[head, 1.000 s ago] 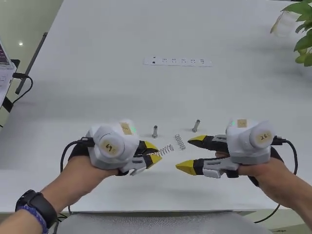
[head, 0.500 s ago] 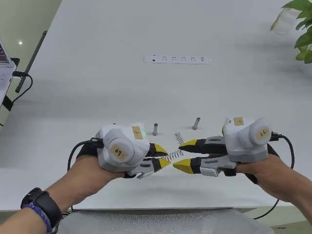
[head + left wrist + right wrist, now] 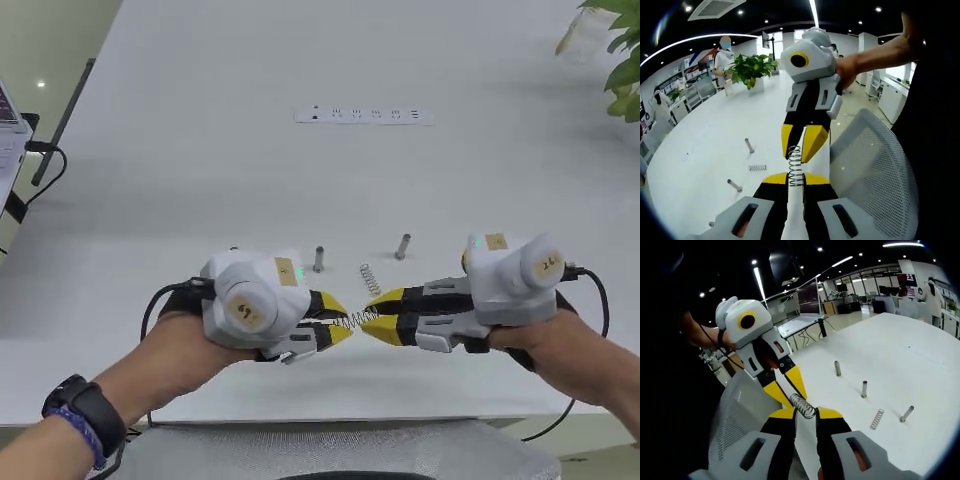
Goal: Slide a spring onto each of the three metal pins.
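Note:
A small coil spring (image 3: 356, 320) hangs in the air above the table's near edge, between my two grippers. My left gripper (image 3: 338, 327) is shut on one end of it (image 3: 796, 170). My right gripper (image 3: 372, 322) faces it with its jaws drawn in on the other end (image 3: 803, 405). Two bare metal pins (image 3: 318, 260) (image 3: 402, 246) stand on the white table (image 3: 200, 170) just beyond the grippers. A second spring (image 3: 370, 280) lies flat between the pins. Farther left another spring (image 3: 837, 368) stands upright; what it sits on I cannot tell.
A white power strip (image 3: 365, 117) lies at the far middle of the table. A potted plant (image 3: 612, 45) stands at the back right corner. A grey mesh chair (image 3: 330, 450) sits under the near edge. A cable (image 3: 50, 160) hangs at the left.
The right gripper's jaws, wide apart a second ago, have come together on the spring's free end. Both grippers moved toward each other, the left one carrying the spring.

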